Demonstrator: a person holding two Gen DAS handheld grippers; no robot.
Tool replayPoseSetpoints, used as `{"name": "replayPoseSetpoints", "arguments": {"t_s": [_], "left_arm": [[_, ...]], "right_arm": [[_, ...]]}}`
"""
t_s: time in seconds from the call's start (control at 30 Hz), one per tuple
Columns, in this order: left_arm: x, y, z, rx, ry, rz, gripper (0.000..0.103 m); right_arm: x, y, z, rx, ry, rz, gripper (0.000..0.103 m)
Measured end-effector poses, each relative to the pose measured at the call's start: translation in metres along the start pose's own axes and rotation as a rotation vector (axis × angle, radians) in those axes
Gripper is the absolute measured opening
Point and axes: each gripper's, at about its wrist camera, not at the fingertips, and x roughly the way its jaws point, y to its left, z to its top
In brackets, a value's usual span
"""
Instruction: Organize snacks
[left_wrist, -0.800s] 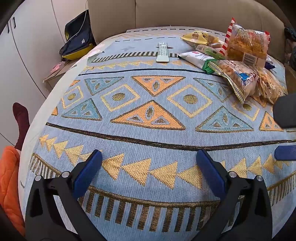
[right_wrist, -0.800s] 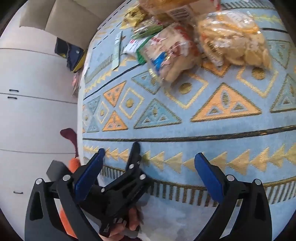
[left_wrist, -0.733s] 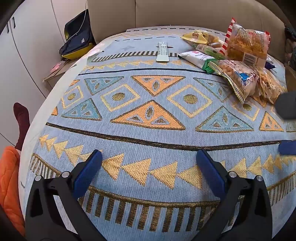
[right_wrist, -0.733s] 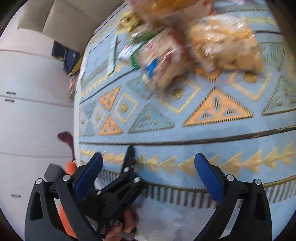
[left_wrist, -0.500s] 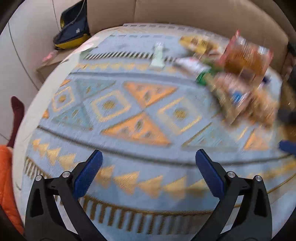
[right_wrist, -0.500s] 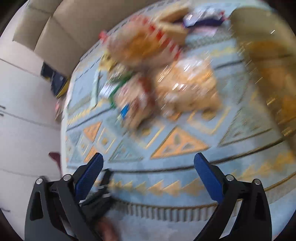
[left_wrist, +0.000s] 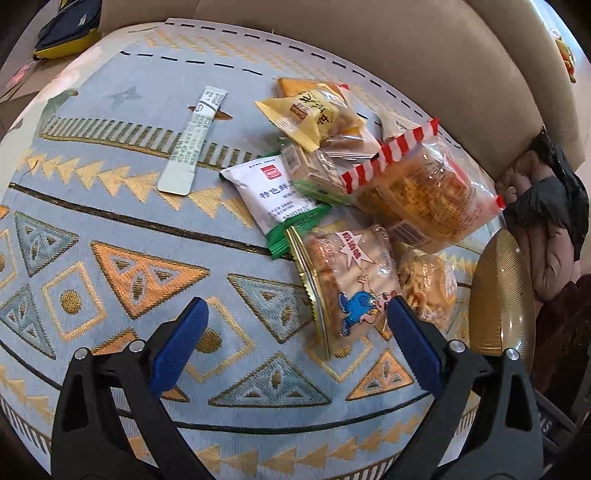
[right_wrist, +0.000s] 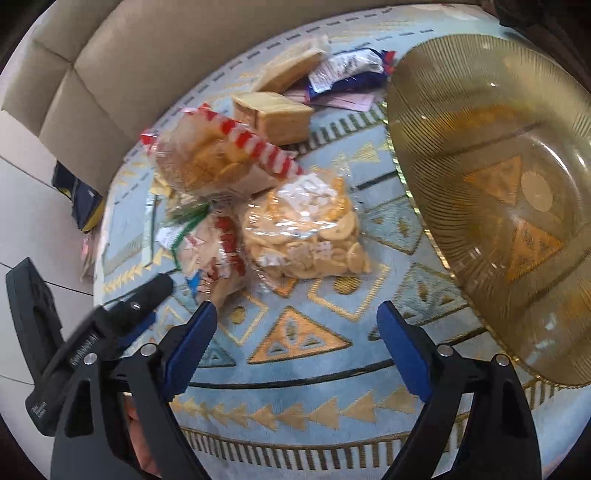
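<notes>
The left gripper (left_wrist: 295, 341) and right gripper (right_wrist: 295, 341) each hung with fingers spread wide, holding nothing, over bare blue-and-gold patterned cloth on the tabletop (left_wrist: 155, 236); beyond them lay a heap of plastic snack packets (left_wrist: 354, 206), too overlapped to count, reaching the far edge; one ribbed amber glass bowl (right_wrist: 436, 122) stood empty beside the heap; one pale sachet stick (left_wrist: 194, 142) lay apart.

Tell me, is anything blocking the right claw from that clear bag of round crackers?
Nothing visible does. The right gripper is open above bare patterned cloth, and the bag of round crackers lies just beyond it, with the amber glass bowl off to one side.
</notes>
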Motion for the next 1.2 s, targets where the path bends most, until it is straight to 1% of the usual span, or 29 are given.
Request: {"name": "replayPoseSetpoints", "arguments": {"t_s": [0.03,0.07,0.1,0.2,0.23,0.33,0.43,0.5,0.53,0.57,0.6,0.63,0.67,0.7,0.73,0.8,0.83,0.87,0.93,0.97,1.07,1.1,1.13,1.17,1.2], "left_arm": [[-0.001,0.004,-0.001,-0.013,0.024,-0.007,0.097],[-0.001,0.004,-0.003,-0.01,0.033,-0.002,0.097],[-0.003,0.002,-0.003,-0.004,0.035,0.0,0.097],[-0.001,-0.004,-0.002,0.018,0.042,0.02,0.097],[-0.001,-0.005,-0.001,0.018,0.042,0.018,0.097],[0.0,-0.011,0.003,0.028,0.043,0.006,0.097],[0.0,-0.02,0.008,0.057,0.038,0.005,0.097],[0.0,-0.023,0.011,0.063,0.031,0.005,0.097],[0.0,-0.024,0.013,0.061,0.029,0.002,0.097],[0.001,-0.025,0.016,0.056,0.031,0.0,0.097],[0.004,-0.026,0.018,0.053,0.034,0.0,0.097],[0.009,-0.028,0.021,0.055,0.054,0.005,0.097],[0.014,-0.033,0.026,0.062,0.069,0.015,0.097],[0.018,-0.035,0.027,0.071,0.075,0.022,0.097],[0.02,-0.037,0.028,0.074,0.075,0.029,0.097],[0.025,-0.038,0.031,0.07,0.084,0.037,0.097],[0.027,-0.037,0.032,0.064,0.088,0.032,0.097],[0.029,-0.035,0.034,0.051,0.092,0.021,0.096],[0.031,-0.031,0.038,0.025,0.097,0.004,0.096],[0.032,-0.029,0.041,0.019,0.096,-0.007,0.096],[0.034,-0.018,0.05,0.019,0.099,-0.023,0.095],[0.035,-0.014,0.053,0.022,0.103,-0.025,0.095],[0.035,-0.012,0.055,0.026,0.105,-0.031,0.095],[0.035,-0.011,0.059,0.025,0.104,-0.043,0.095],[0.033,-0.005,0.06,0.015,0.103,-0.064,0.095]], "right_arm": [[0.002,-0.003,0.001,0.012,0.008,0.004,0.088],[0.006,-0.006,-0.001,0.037,0.032,-0.01,0.087],[0.005,-0.01,0.0,0.055,0.037,-0.012,0.087],[0.006,-0.031,0.011,0.134,0.063,0.035,0.087],[0.003,-0.039,0.011,0.151,0.046,0.058,0.086],[0.0,-0.072,0.026,0.231,0.06,0.032,0.086],[-0.006,-0.091,0.04,0.255,0.038,0.03,0.085],[-0.014,-0.099,0.047,0.241,0.006,-0.006,0.086],[-0.015,-0.098,0.05,0.236,0.004,-0.021,0.086],[-0.012,-0.097,0.058,0.22,0.013,-0.031,0.086],[-0.008,-0.094,0.057,0.21,0.032,-0.036,0.087],[-0.001,-0.087,0.054,0.194,0.067,-0.024,0.087],[0.01,-0.072,0.048,0.176,0.121,-0.003,0.086],[0.016,-0.06,0.046,0.144,0.141,0.026,0.086],[0.017,-0.042,0.041,0.082,0.125,0.014,0.086],[0.012,-0.017,0.042,-0.026,0.045,-0.045,0.088],[0.012,-0.007,0.042,-0.059,0.028,-0.046,0.088],[0.01,-0.002,0.037,-0.072,0.017,-0.039,0.089],[0.016,0.008,0.04,-0.073,0.019,-0.061,0.089],[0.024,0.012,0.047,-0.068,0.043,-0.067,0.089],[0.04,0.019,0.06,-0.065,0.067,-0.022,0.089],[0.044,0.019,0.063,-0.068,0.069,-0.018,0.091],[0.049,0.017,0.065,-0.066,0.079,-0.013,0.092],[0.052,0.005,0.062,-0.054,0.087,0.01,0.092],[0.055,0.004,0.062,-0.034,0.098,0.027,0.092]]}}
